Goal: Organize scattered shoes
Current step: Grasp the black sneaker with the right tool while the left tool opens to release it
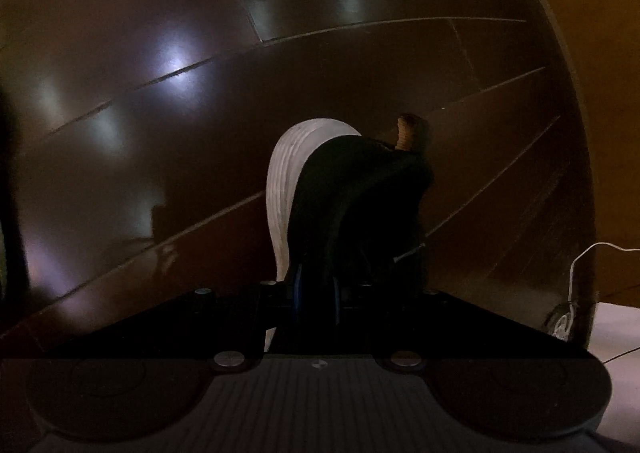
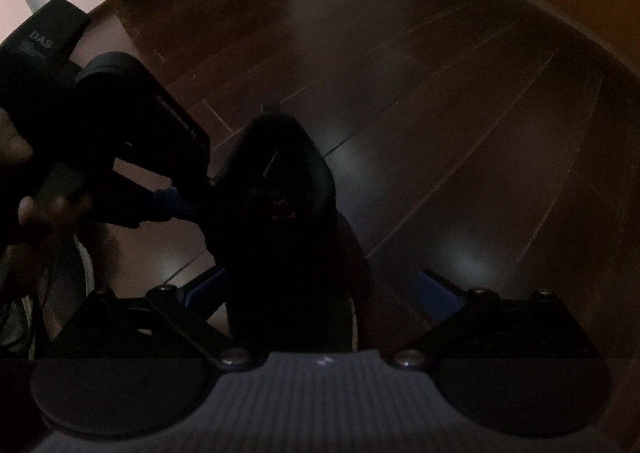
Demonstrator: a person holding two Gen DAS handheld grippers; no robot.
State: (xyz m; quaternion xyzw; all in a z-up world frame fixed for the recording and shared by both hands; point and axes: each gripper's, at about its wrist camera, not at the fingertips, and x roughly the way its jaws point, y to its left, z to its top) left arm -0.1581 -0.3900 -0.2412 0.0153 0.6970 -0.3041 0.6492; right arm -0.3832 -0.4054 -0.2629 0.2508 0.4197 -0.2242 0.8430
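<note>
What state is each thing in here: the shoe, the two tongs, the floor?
Black shoe: turned on its side, pale sole showing, pinched at one end.
Left tongs: shut on the black shoe.
Right tongs: open, straddling the shoe, not gripping.
Wooden floor: dark, glossy, with light reflections.
White cable: loose near the wall.

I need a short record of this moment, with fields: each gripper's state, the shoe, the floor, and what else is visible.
left gripper: shut on the black shoe with a ribbed white sole, which is turned on its side, sole facing left
right gripper: open, jaws wide on either side of the same shoe
floor: dark glossy wooden planks
other: thin white cable at the right edge, left wrist view
lighting: dim; shoe details hard to read
</note>
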